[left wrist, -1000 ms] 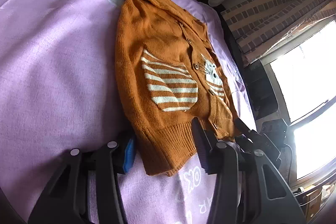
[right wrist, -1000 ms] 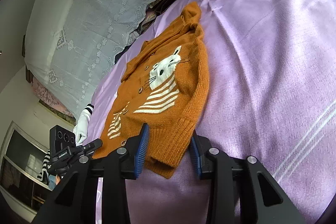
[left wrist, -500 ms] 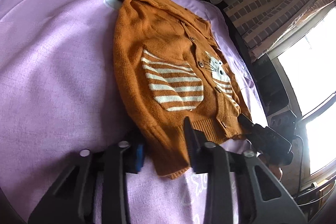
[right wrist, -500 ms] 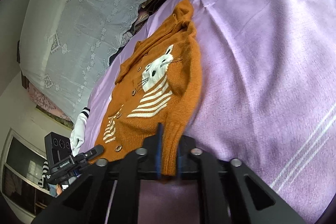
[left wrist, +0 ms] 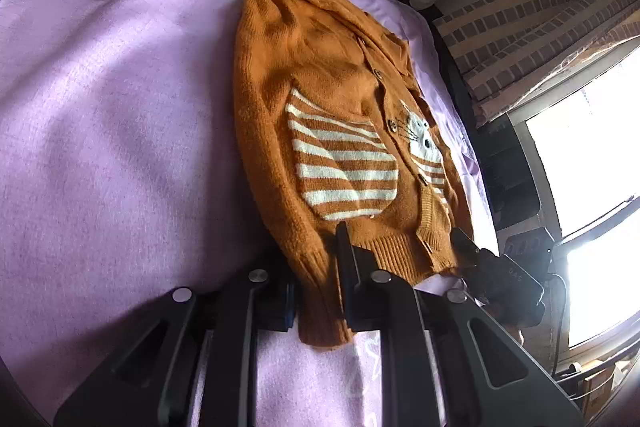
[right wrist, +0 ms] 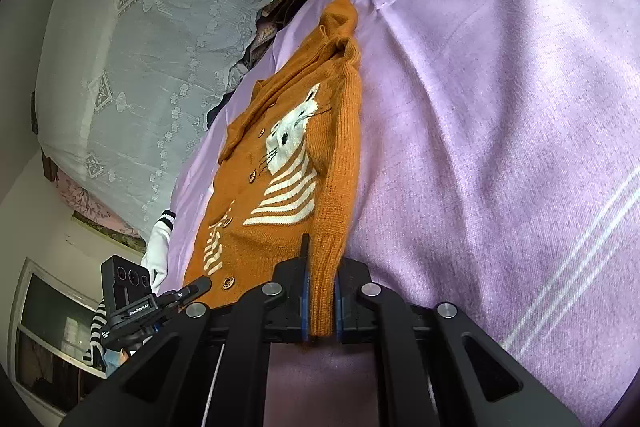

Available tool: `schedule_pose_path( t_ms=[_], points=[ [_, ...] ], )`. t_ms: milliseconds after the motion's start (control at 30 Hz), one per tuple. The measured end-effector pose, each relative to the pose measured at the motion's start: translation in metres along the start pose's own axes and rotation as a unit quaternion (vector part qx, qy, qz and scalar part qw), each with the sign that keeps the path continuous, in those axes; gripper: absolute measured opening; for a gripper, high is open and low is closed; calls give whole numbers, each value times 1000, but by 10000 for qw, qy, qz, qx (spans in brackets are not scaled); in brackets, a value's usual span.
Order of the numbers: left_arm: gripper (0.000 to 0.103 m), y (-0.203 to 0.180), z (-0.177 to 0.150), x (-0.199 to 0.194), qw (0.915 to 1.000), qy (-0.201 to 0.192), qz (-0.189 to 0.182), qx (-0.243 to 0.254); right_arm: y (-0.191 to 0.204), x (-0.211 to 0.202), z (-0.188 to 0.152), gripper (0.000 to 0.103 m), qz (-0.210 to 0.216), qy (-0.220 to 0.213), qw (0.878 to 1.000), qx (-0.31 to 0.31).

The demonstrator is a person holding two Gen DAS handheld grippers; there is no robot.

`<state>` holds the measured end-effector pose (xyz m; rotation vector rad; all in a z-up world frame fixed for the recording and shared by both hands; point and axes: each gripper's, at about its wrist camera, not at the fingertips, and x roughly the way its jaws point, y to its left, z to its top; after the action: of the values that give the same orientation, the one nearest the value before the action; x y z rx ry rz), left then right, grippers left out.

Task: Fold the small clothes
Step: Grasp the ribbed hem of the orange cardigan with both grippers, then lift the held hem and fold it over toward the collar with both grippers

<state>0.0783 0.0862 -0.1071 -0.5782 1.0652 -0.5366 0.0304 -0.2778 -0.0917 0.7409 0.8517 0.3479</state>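
Holding the bottom hem at both corners, you have the cardigan [left wrist: 340, 131] pinned at its nearest edge and lying face up on the purple bedspread [left wrist: 120, 147].

Item, nearest: left gripper [left wrist: 316, 287]. Its jaws are pressed onto the ribbed hem corner, knit bunched between them and a flap hanging out below.

Item: right gripper [right wrist: 320, 303]. Its jaws are squeezed tight on the opposite hem corner, the blue pads [right wrist: 305, 303] flattening a narrow fold of wool.

Item: the cardigan itself, orange knit, buttoned, with a white cat face and cream stripes on the front. It stretches away from you along the bed, sleeves tucked down the sides, collar and hood [right wrist: 340, 19] at the far end.

Handling, by the look of it: light, thick and very soft, with no stiffness to carry a crease. Expect it to sag between your two grips and stretch if pulled apart. The wool should not slip in the pads, but the loose knit can snag. The ribbed hem is the firmest place to hold; the corners you have now suit bringing the hem up toward the collar.

Item, far: a lace curtain [right wrist: 160, 27] past the bed on one side, a bright window [left wrist: 592, 147] on the other.
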Motion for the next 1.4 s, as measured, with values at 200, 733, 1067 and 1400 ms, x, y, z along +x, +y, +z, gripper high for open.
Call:
schedule_pose_path(
  t_ms=[200, 733, 1067, 1400],
  points=[
    [6, 2, -1, -4, 10000, -78, -12, -6, 4, -8, -2, 5, -8, -226, 9996, -138],
    [9, -4, -15, -15, 9991, -133, 293, 280, -2, -7, -4, 5, 29, 101, 9999, -56],
    [9, -1, -1, -1, 9998, 127, -152, 53, 8, -12, -6, 5, -26, -121, 9994, -318],
    [5, -27, 14, -19, 9988, -141, -152, 453, 26, -27, 16, 5, 406, -383, 9980, -307]
  ],
)
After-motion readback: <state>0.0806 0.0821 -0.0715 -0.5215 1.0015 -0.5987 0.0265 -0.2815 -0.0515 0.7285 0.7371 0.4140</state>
